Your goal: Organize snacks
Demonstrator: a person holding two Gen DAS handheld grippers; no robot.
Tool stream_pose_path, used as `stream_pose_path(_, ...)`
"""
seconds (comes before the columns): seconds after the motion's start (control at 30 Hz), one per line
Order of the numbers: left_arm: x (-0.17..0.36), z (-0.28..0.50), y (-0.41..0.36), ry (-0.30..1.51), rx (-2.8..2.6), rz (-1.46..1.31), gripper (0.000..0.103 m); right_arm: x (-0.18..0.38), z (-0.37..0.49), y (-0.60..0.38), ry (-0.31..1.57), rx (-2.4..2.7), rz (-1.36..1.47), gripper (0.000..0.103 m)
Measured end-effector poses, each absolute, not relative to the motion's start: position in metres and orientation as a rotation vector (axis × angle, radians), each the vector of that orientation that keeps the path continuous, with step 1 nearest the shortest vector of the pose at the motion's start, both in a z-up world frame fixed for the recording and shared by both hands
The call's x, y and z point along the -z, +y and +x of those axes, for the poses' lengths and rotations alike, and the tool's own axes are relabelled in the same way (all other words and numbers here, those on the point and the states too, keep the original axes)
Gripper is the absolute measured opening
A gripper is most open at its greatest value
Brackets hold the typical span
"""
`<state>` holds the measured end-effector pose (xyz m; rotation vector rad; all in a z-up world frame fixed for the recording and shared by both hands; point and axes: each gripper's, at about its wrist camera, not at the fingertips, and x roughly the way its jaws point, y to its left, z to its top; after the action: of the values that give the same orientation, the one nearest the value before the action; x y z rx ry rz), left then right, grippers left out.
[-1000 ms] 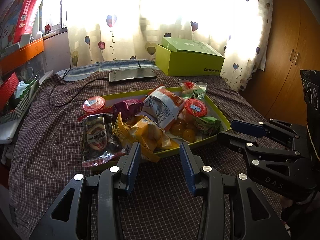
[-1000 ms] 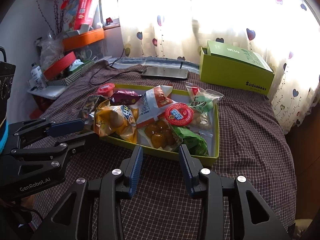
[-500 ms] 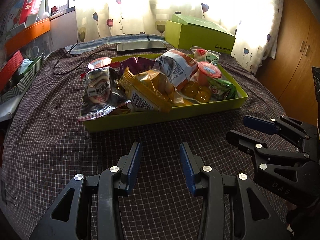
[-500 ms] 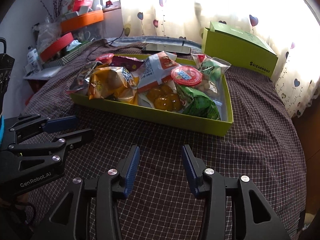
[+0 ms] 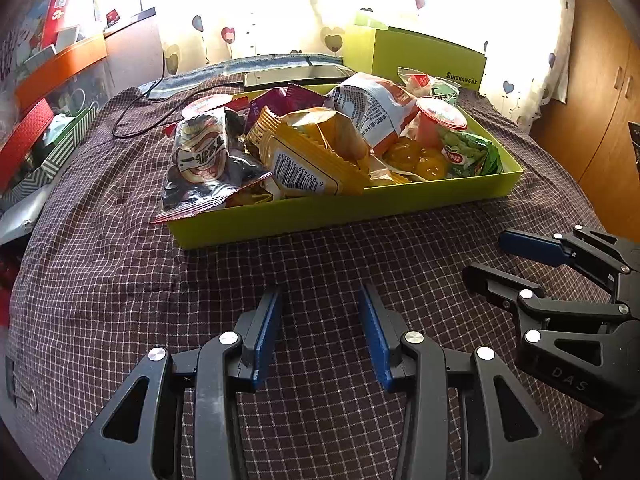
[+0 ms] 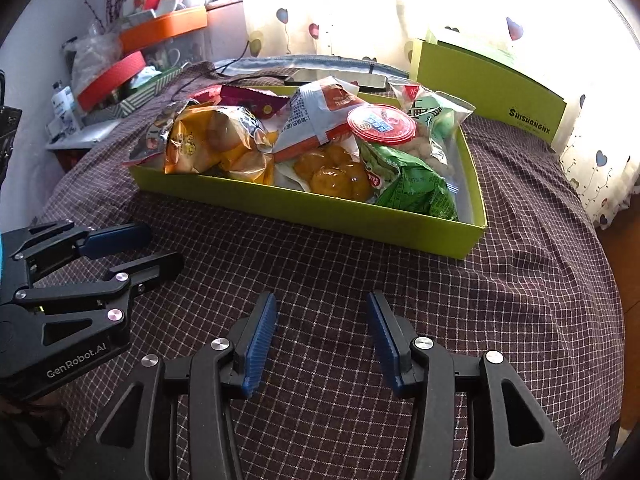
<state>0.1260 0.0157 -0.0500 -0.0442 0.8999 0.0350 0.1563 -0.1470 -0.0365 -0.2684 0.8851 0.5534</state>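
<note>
Sat on the checked purple cloth [image 5: 100, 280]: shallow lime-green cardboard tray [image 5: 344, 210] piled with snack bags. Hovered before it, both empty: left gripper [image 5: 320, 304] half open, right gripper [image 6: 322, 308] opening wider. Showed only from left: barcode on yellow crinkly bag [image 5: 308, 156].

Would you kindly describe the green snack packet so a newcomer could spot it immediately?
On the checked cloth sits a shallow lime-green tray heaped with snacks. At its near right end lies the green packet, partly under a red-lidded cup and beside the round yellow sweets. It is the tray's only solid green, crinkled wrapper.
</note>
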Motion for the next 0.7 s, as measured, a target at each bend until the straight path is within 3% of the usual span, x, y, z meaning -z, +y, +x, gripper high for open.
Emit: stream_pose_path(0.7,0.0515,0.1267,0.0138,0.895,-0.029,-0.032,0.047,0.0399,0.1544,-0.1453,0.880,-0.563,-0.272,0.053)
